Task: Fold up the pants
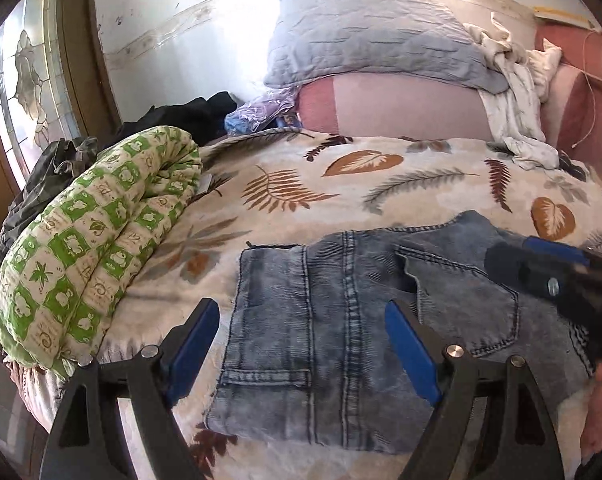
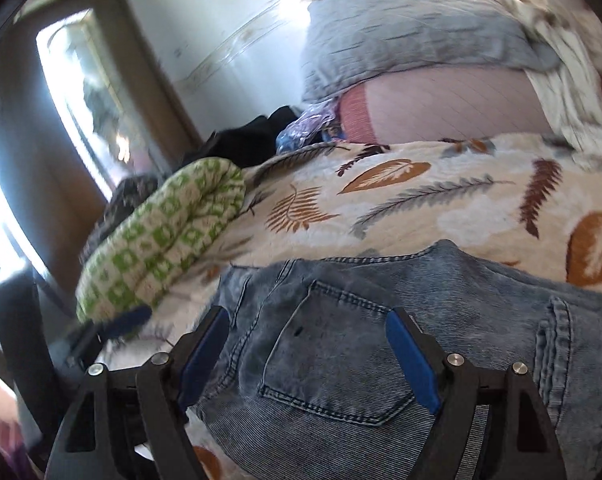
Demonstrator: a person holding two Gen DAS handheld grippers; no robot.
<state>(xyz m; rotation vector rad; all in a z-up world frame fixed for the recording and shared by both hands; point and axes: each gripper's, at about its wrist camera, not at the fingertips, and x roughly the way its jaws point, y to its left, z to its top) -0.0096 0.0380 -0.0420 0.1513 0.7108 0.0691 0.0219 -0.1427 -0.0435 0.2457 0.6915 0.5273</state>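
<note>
On the leaf-print bedspread (image 1: 301, 184): folded jeans (image 1: 341, 320) lie free | your left gripper (image 1: 303, 344) and right gripper (image 2: 307, 354) spread, empty | risk: snagging a pocket edge could unfold them

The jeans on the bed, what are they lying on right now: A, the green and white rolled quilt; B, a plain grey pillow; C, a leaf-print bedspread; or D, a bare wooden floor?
C: the jeans lie folded on the cream leaf-print bedspread, with the green rolled quilt off to their left and the grey pillow well behind.
</note>
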